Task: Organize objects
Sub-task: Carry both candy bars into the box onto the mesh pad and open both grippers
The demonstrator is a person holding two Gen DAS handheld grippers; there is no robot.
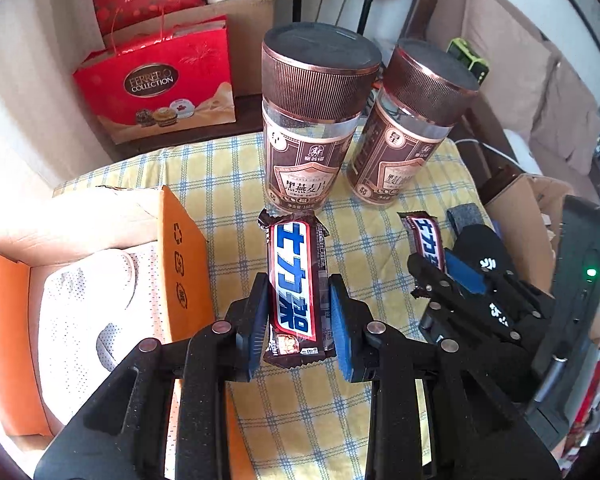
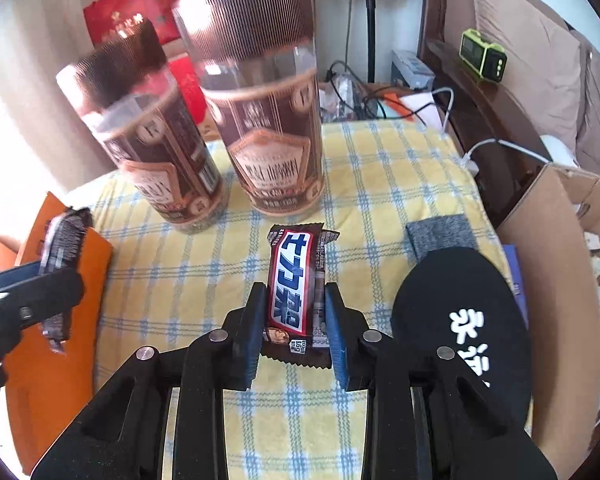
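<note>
The table (image 1: 228,168) under its yellow check cloth carries everything, and at its left edge sits the orange box (image 1: 182,256), open, with a white shoe (image 1: 88,300) lying inside. Behind my tongs stand two brown jars (image 1: 312,120), upright and close to each other, the right one (image 1: 416,124) tilted only by the lens, I think. On the right a black insole (image 2: 464,320) lies beside a grey pad (image 2: 440,234) on the cloth. My left gripper (image 1: 298,320) is clenched on a bar (image 1: 294,280), its blue pads pressing the wrapper's long edges, and the bar looks clear of the cloth. My right gripper (image 2: 294,320) holds the second bar (image 2: 296,288) the same way, pads against both sides, low over the cloth near the insole. I judge both bars are bound for the box. The risks: the wrappers are slick and soft, so a light pinch on the edges could let a bar twist or slide out mid-carry; squeezing harder may crush the chocolate. My two tongs sit near each other, so swinging both left at once could knock them together. A careless sweep could also clip a jar and topple it, or catch the box wall and drop the bar outside
</note>
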